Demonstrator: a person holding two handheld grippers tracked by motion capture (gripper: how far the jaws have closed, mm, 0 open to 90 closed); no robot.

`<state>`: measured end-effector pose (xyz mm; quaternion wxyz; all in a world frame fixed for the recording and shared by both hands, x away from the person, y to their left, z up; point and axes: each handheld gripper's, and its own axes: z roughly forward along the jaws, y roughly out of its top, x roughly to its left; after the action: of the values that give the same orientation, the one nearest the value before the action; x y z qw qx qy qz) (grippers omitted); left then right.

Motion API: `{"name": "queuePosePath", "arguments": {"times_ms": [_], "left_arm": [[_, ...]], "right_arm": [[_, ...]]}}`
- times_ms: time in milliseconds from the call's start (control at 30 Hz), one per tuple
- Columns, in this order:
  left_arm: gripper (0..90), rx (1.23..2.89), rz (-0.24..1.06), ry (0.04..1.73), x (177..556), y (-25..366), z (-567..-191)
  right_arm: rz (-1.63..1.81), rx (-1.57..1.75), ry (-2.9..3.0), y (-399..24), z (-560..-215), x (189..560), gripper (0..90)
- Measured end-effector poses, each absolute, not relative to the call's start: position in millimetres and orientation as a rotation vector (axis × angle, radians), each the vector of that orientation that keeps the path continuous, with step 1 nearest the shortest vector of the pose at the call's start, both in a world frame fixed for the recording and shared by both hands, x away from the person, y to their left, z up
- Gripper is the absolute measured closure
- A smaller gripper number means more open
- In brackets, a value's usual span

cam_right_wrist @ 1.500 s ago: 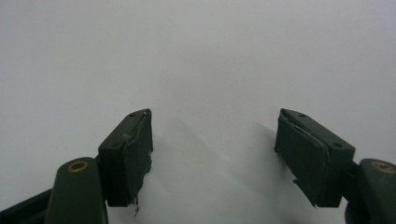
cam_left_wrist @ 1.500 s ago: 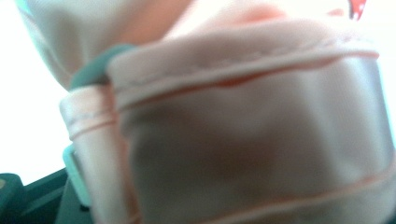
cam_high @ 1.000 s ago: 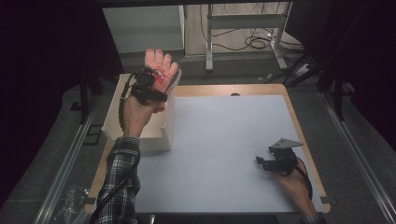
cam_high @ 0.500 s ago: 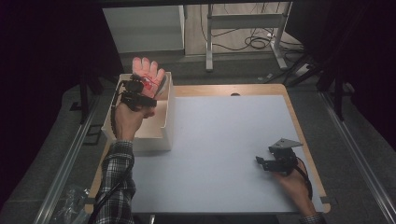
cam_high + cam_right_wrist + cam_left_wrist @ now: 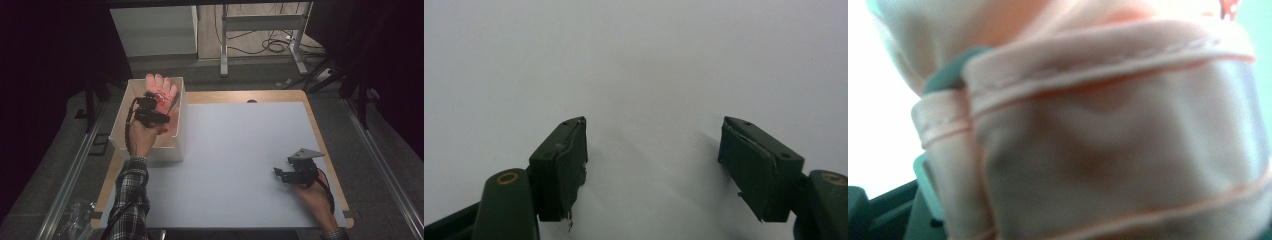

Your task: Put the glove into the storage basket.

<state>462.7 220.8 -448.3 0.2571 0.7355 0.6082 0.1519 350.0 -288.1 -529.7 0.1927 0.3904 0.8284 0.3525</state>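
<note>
Pink glove (image 5: 161,87) is hanging from the left gripper (image 5: 159,102), its finger end pointing away from the person and reaching over the far wall of the white box (image 5: 150,150) at the table's left edge. The left gripper is pinching the glove by its cuff end; in the left gripper view the stitched pink fabric (image 5: 1108,130) is pressing right up against the camera, bunched between the jaws, which suggests a firm hold on a soft, floppy thing that would otherwise slip. The left hand (image 5: 145,132) is angling the gripper over the box's opening, most likely so the glove is dropping inside rather than draping over a wall. How deep the glove is sitting in the box cannot be told from the high view.

The right gripper (image 5: 286,175) is lying low on the pale table (image 5: 240,150) near the person's right side, well apart from the box. Its two dark pads (image 5: 564,165) are standing spread with only bare tabletop between them, so it is gripping nothing. It is probably parked there to keep out of the way while one gripper is handling the light glove alone.
</note>
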Motion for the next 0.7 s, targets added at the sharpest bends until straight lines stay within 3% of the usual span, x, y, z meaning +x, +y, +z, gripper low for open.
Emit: {"name": "queuePosePath", "arguments": {"times_ms": [700], "left_arm": [[31.8, 2.126, 0.277, 1.778, 483, 204, -477]], "right_arm": [[0.99, 1.095, 2.325, -288, -530, 350, 27.9]]}}
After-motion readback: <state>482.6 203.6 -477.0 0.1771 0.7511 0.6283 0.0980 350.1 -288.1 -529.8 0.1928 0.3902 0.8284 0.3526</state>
